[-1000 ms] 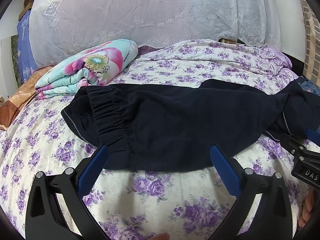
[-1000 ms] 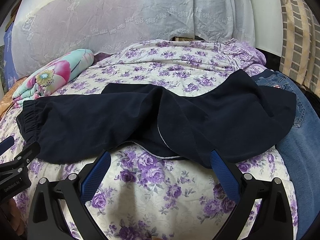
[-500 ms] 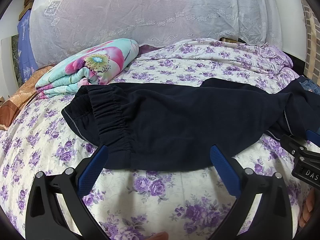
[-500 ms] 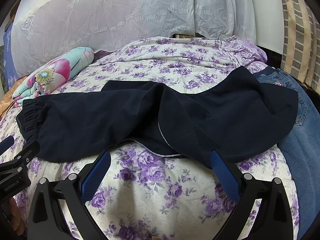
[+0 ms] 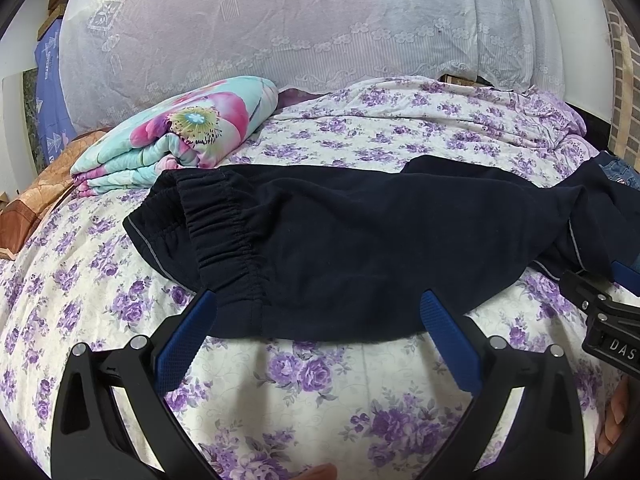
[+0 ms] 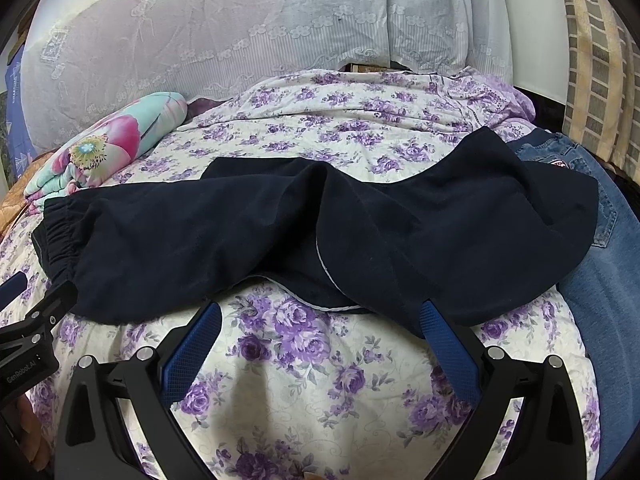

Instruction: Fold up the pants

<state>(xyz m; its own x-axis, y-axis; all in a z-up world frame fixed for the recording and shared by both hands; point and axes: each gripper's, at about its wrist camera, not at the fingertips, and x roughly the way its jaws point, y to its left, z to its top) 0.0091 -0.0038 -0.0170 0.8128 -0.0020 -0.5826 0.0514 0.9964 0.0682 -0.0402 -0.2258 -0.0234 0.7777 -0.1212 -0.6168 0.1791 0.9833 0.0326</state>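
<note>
Lying just beyond both spread jaws, navy pants untouched.

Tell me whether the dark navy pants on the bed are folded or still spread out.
Spread out, not folded: the navy pants lie lengthwise across the floral bedsheet, elastic waistband at the left, legs rumpled and overlapping toward the jeans.

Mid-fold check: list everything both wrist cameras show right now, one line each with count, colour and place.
pants: one, dark navy, lying across the bed, elastic waistband toward the left.
jeans: one, blue denim, right of the pants, partly under them.
folded blanket: one, turquoise with pink flowers, far left of the bed.
bedsheet: one, cream with purple flowers, covering the bed.
lace curtain: one, white, behind the bed.
orange-brown cloth: one, at the left edge.
left gripper: one, black with blue pads, open, at the pants' near edge.
right gripper: one, same colours, open, at the pants' near edge.
</note>
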